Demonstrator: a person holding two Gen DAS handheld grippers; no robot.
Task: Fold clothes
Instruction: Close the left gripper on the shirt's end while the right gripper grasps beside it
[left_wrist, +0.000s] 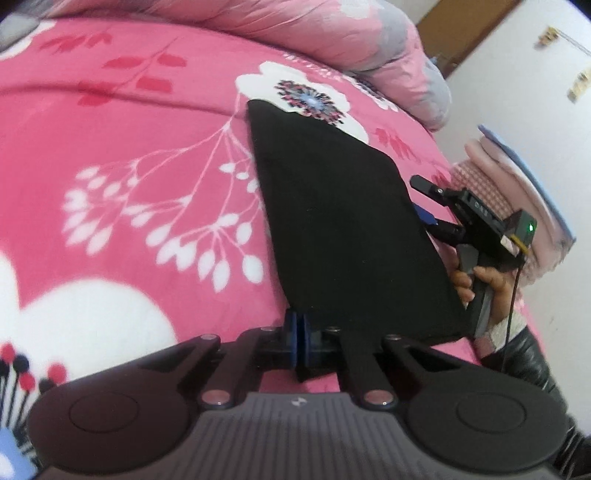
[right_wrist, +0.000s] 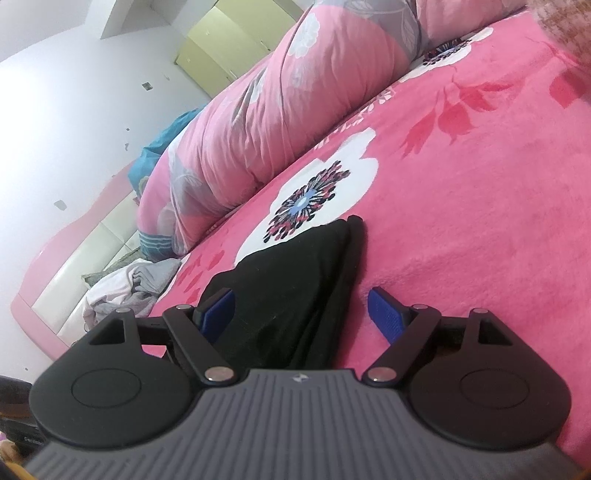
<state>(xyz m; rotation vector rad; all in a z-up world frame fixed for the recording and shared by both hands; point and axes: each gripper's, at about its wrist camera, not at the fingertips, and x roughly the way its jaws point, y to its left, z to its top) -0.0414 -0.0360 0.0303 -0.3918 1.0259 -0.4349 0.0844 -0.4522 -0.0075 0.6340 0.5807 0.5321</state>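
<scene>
Your left gripper (left_wrist: 298, 334) had its blue pads pressed together, low and level. Your right gripper (right_wrist: 303, 314) sat with fingers spread wide, your hand (left_wrist: 480, 284) wrapping its handle.

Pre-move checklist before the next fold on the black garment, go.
1. Left gripper clamped on the folded black fabric garment: ok, blue pads shut on its near corner.
2. Right gripper gripping: not ok, jaws open, straddling the garment's edge.
3. Garment lying flat on the pink floral fleece blanket: ok.
4. Layers aligned underneath: cannot tell.
5. Fold path clear of the pink quilted duvet: ok, apart.
</scene>
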